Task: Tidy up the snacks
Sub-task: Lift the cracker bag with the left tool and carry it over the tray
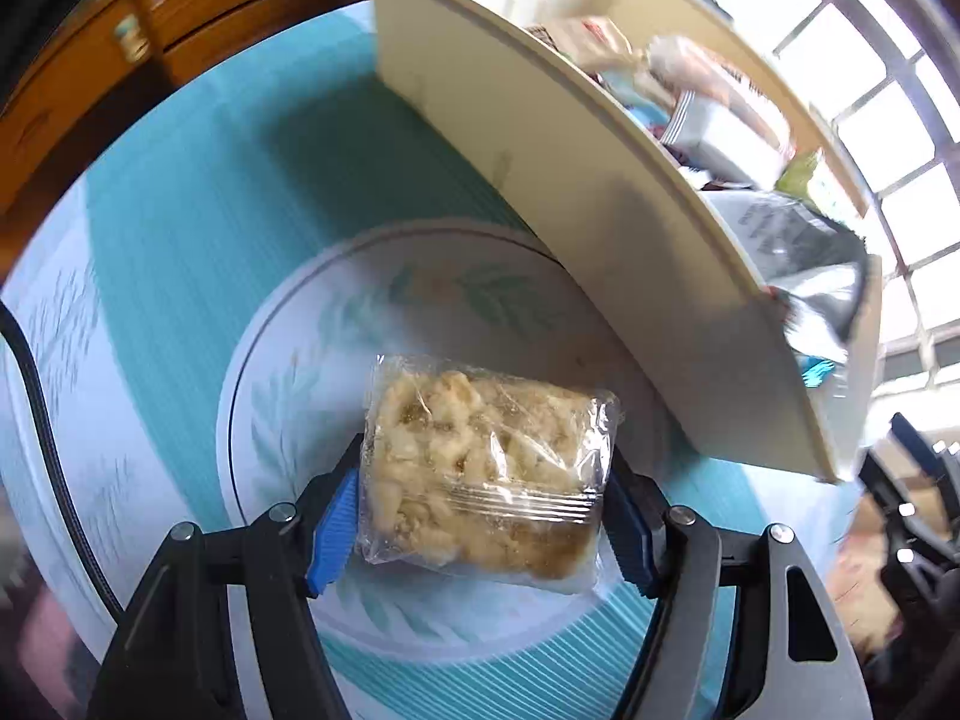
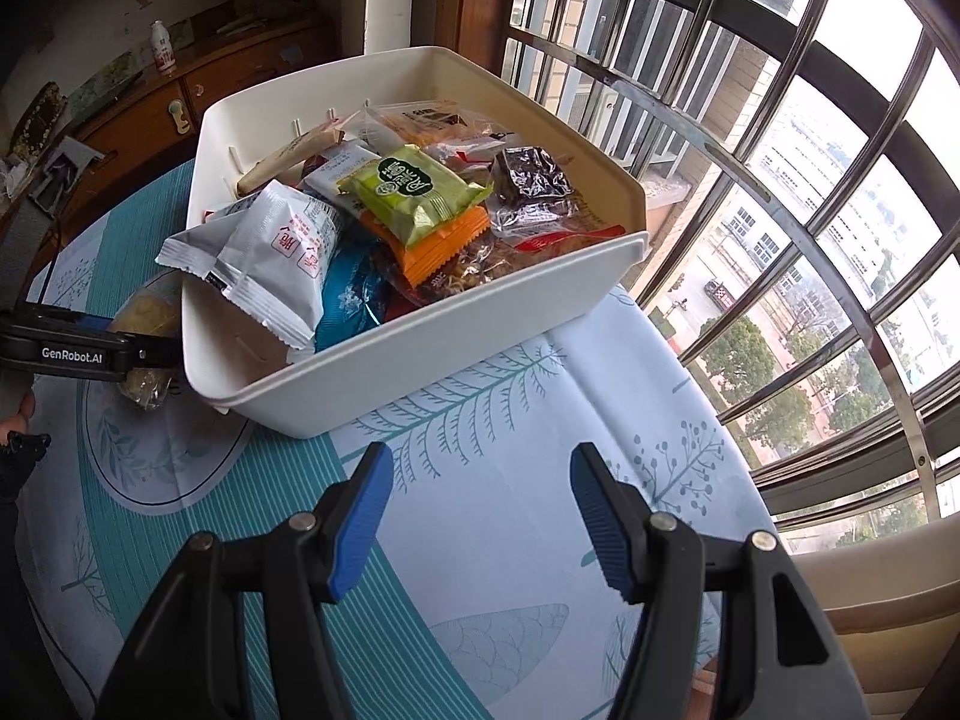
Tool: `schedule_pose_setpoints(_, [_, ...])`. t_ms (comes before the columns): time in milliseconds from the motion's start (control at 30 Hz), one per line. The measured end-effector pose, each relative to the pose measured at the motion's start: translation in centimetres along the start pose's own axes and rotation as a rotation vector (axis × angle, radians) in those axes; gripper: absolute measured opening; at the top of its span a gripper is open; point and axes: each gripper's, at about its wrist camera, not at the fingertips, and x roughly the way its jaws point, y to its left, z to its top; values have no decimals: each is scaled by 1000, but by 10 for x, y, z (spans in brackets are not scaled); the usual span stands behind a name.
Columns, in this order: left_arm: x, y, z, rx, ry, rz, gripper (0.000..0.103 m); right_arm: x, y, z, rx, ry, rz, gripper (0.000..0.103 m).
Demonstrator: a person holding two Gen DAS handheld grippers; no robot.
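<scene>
My left gripper [image 1: 483, 510] is shut on a clear-wrapped puffed rice snack [image 1: 486, 468] and holds it just above a white floral plate [image 1: 288, 372]. The cream bin [image 1: 600, 228] full of snack packets stands right beside the plate. In the right wrist view the bin [image 2: 420, 354] holds several packets, among them a white packet [image 2: 270, 252] hanging over its rim and a green packet [image 2: 414, 192]. The left gripper [image 2: 78, 354] and its snack [image 2: 144, 384] show at the left, over the plate [image 2: 150, 480]. My right gripper [image 2: 480, 516] is open and empty, in front of the bin.
A teal and white patterned tablecloth [image 2: 510, 540] covers the table. A barred window [image 2: 780, 180] is at the right. A wooden cabinet [image 2: 150, 108] with a small bottle stands behind the table. A black cable [image 1: 42, 420] runs along the left.
</scene>
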Motion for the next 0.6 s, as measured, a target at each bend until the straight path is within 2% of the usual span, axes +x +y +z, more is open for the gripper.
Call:
schedule_pose_setpoints(267, [-55, -3, -35, -122, -88, -8, 69, -8, -6, -3, -3, -10, 15, 62])
schedule_pose_setpoints(300, [-60, -9, -29, -132, -100, -15, 69, -8, -8, -4, -3, -7, 15, 62])
schedule_pose_setpoints(433, [-86, -32, -41, -149, -164, -34, 69, -8, -17, -6, 10, -5, 17, 62])
schedule_pose_setpoints(600, [-121, -80, -30, -184, -231, -28, 69, -9, -34, 0, 29, 3, 75, 62])
